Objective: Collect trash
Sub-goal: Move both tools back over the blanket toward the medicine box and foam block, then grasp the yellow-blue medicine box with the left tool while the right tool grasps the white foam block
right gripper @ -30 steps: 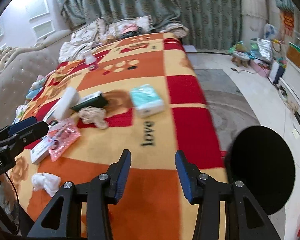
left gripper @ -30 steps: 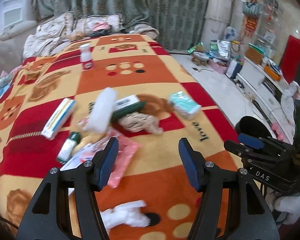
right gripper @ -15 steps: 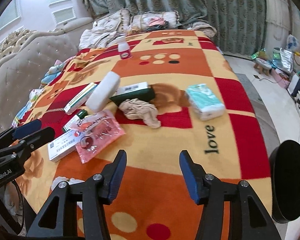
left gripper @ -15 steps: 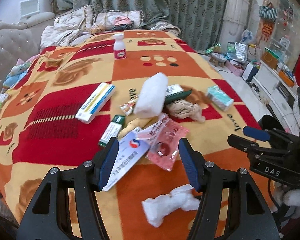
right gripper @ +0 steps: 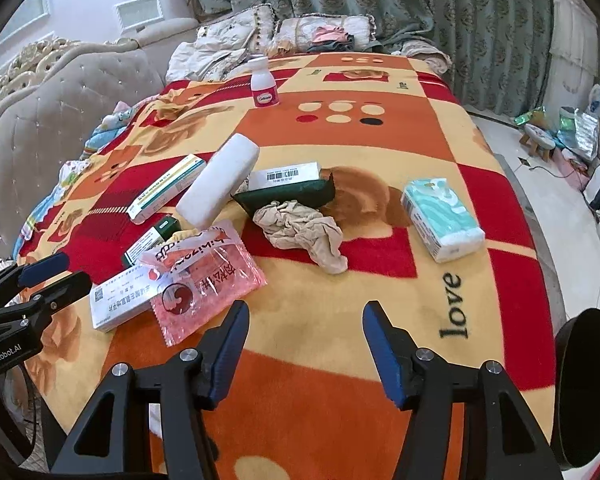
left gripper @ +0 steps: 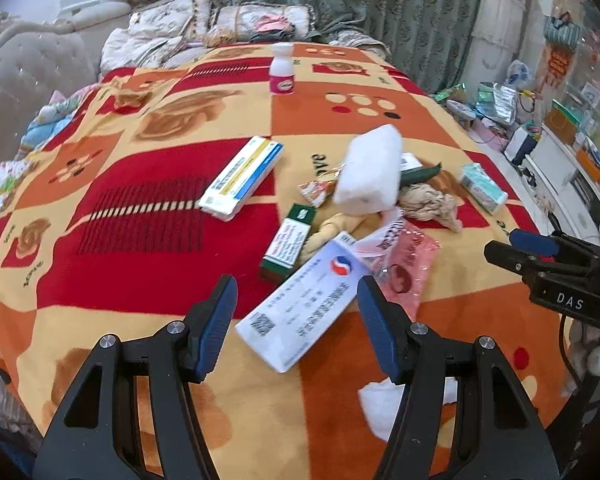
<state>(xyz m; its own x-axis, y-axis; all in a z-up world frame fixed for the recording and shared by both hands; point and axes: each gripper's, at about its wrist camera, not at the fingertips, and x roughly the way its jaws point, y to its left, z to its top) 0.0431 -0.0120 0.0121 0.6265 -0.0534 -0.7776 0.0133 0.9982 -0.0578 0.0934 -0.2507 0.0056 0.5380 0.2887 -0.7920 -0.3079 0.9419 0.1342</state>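
Litter lies on a patterned blanket [left gripper: 148, 216]. My left gripper [left gripper: 296, 308] hangs open just above a white carton with a red-and-blue logo [left gripper: 308, 300], not touching it. Beside the carton lie a pink wrapper [left gripper: 404, 264], a green-and-white box [left gripper: 288, 244] and a white foam block [left gripper: 370, 178]. A crumpled white tissue [left gripper: 380, 404] shows behind the left gripper's right finger. My right gripper [right gripper: 304, 344] hovers over bare blanket [right gripper: 340, 300], jaws opening with nothing between them. The pink wrapper [right gripper: 204, 276] lies just left of its left finger. A crumpled beige cloth [right gripper: 304, 232] lies farther ahead.
A tissue pack [right gripper: 442, 218], a dark green pouch [right gripper: 288, 196], a yellow-striped box [right gripper: 166, 188] and a pill bottle [right gripper: 264, 84] also lie on the bed. A round black object [right gripper: 584, 392] stands off the bed's right edge. Pillows [right gripper: 236, 36] and curtains close the far end.
Both grippers have swung left along the bed, so the pile of litter now sits ahead of them. The right gripper's jaws have widened. The left jaws keep the same gap.
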